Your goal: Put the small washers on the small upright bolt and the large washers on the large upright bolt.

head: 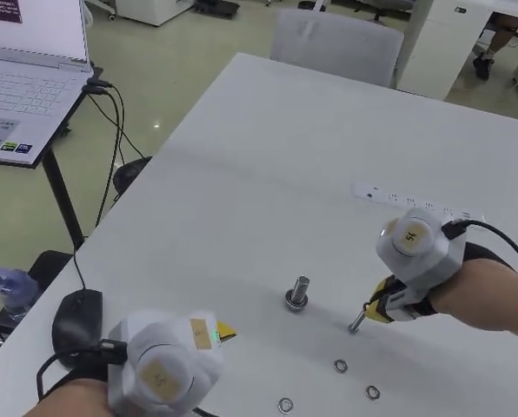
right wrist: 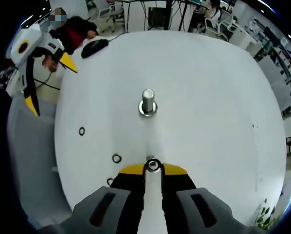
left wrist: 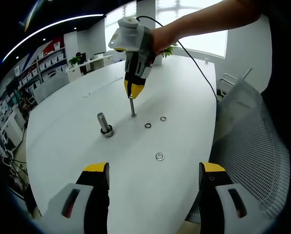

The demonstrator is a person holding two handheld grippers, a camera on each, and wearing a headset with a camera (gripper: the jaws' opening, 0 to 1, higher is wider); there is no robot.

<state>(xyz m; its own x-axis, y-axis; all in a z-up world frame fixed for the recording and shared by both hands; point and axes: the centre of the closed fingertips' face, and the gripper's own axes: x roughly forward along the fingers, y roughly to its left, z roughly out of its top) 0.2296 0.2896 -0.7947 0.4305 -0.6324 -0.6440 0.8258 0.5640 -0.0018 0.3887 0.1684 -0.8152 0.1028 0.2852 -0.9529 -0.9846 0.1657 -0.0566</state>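
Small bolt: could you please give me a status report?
Left gripper open, empty. Right gripper shut on small bolt, upright on table. Three washers loose, nothing blocking.

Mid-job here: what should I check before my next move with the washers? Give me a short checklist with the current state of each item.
1. Large bolt standing upright: ok.
2. Small bolt upright and steadied: ok, the right gripper is shut on its top.
3. Left gripper free for a pick: ok, jaws open and empty.
4. Loose washers accessible: ok, three lie flat on the table near the bolts, apart from each other.
5. Which washers are small and which large: cannot tell.
6. Washer already on the small bolt: cannot tell; the jaws hide its top.
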